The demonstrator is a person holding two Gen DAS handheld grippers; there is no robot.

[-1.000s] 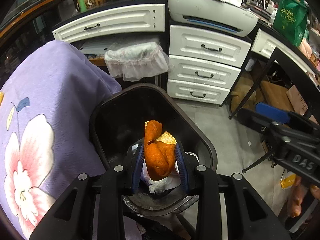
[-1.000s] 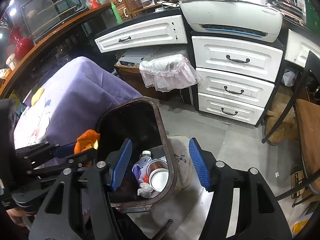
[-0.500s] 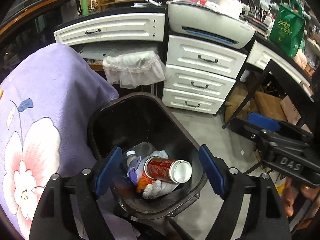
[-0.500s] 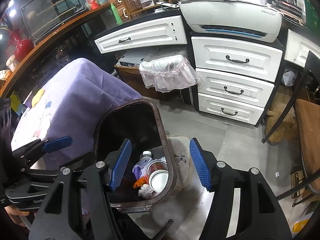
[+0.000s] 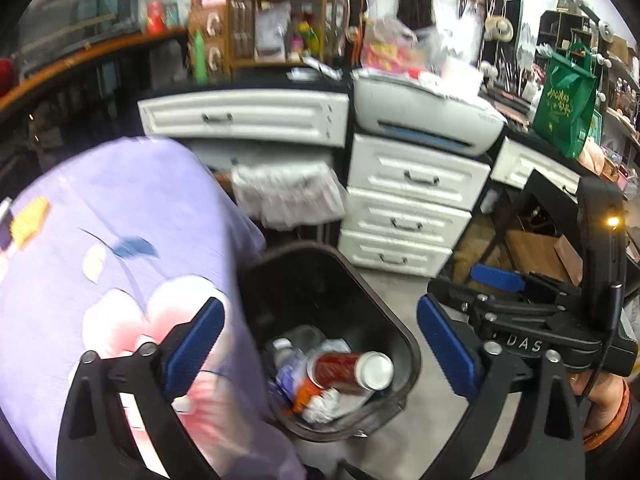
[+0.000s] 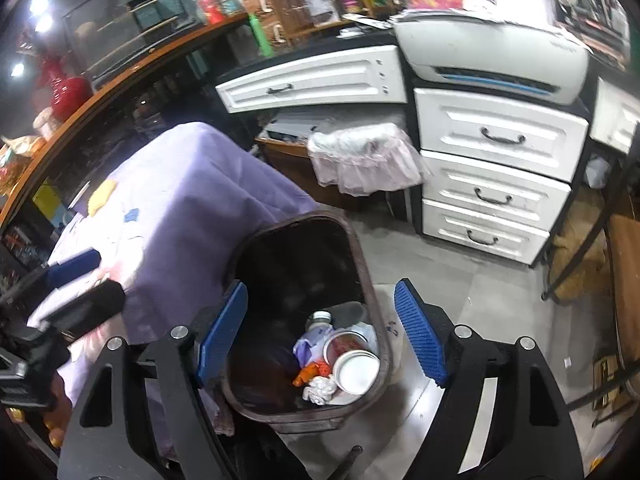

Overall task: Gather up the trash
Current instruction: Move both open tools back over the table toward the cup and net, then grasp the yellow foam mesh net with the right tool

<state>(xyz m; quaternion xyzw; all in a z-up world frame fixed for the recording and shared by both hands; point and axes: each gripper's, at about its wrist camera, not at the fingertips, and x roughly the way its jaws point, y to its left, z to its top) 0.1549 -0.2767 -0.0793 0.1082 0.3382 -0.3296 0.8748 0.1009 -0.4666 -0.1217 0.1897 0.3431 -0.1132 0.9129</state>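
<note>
Nearest the cameras, both pairs of tongs hang over a dark trash bin (image 5: 400,344) on the floor. The left tongs (image 5: 316,340) stand wide apart and are opening further, with nothing between the blue pads. The right tongs (image 6: 320,332) are likewise apart and opening, nothing gripped.

Down in the bin's near end lies the collected trash: a red drink can (image 5: 348,368) on its side with its silver end facing right, an orange scrap (image 6: 310,372) just beside it, a crumpled white tissue (image 6: 320,388) touching the can, and a clear bottle (image 6: 320,318) with a white cap towards the far side.

To the bin's left, a surface draped in purple flowered cloth (image 5: 120,240) touches the bin's rim. Farther back stands a white chest of drawers (image 6: 492,184) with a printer (image 6: 492,56) on top, and to its left a small bin lined with a pale bag (image 6: 364,160).
</note>
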